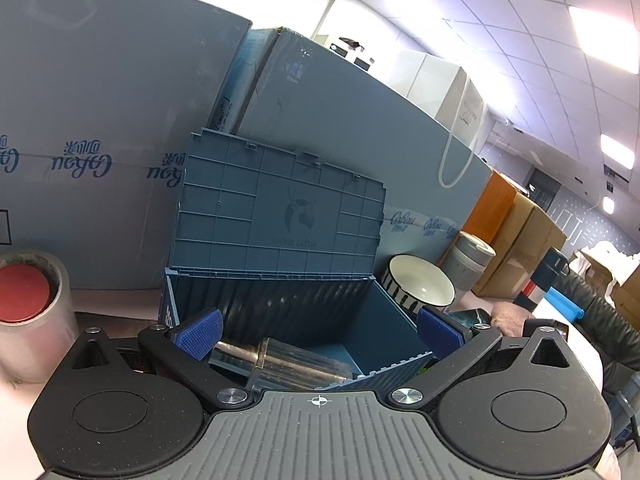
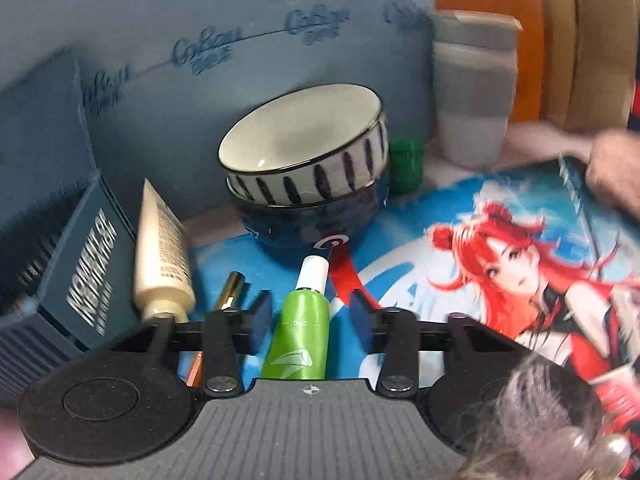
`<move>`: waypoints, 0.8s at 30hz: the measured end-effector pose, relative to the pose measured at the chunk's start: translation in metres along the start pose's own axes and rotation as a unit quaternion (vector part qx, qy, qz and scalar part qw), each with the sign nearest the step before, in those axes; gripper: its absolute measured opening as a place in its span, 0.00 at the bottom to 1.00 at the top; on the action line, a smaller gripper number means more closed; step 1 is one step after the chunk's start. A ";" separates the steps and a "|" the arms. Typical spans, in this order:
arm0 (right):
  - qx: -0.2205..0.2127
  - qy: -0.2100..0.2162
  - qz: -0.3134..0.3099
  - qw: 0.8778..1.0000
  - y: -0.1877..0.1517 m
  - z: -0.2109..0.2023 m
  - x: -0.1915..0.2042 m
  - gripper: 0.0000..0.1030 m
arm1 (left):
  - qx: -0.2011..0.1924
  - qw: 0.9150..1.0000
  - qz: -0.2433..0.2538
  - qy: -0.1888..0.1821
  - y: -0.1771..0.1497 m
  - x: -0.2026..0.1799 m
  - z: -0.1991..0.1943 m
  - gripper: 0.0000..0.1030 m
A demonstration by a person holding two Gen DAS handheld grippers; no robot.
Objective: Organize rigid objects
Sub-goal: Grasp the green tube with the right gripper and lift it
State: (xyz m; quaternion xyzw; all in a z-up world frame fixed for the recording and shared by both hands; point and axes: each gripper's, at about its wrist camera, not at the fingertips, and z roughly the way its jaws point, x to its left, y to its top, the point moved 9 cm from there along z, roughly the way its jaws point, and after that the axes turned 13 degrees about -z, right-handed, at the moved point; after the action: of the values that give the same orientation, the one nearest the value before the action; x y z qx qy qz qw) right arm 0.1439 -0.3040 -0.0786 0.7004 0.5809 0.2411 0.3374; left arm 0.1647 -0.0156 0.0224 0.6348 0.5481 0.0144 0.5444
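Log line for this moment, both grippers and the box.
left gripper: open over blue box | right gripper: open, astride green tube, pads apart | box lid: up

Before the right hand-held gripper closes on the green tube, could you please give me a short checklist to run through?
1. Green tube lies between the right hand-held gripper pads: ok.
2. Pads pressing on the tube: not ok, gaps show on both sides.
3. Cream tube and gold pen lie outside the jaws: ok.
4. Blue box lid open: ok.
5. Space left in the box beside the clear jar: ok.
6. Left hand-held gripper open and holding nothing: ok.
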 end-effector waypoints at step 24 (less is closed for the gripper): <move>-0.252 0.053 0.009 0.966 0.095 -0.156 0.035 0.23 | -0.003 1.000 -0.004 0.029 0.001 0.015 0.005 1.00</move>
State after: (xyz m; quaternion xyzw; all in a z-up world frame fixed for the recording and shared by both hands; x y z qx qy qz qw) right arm 0.0986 -0.2490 0.0933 0.5837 0.5125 0.4198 0.4695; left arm 0.1740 -0.0081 0.0124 0.6300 0.5663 0.0319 0.5305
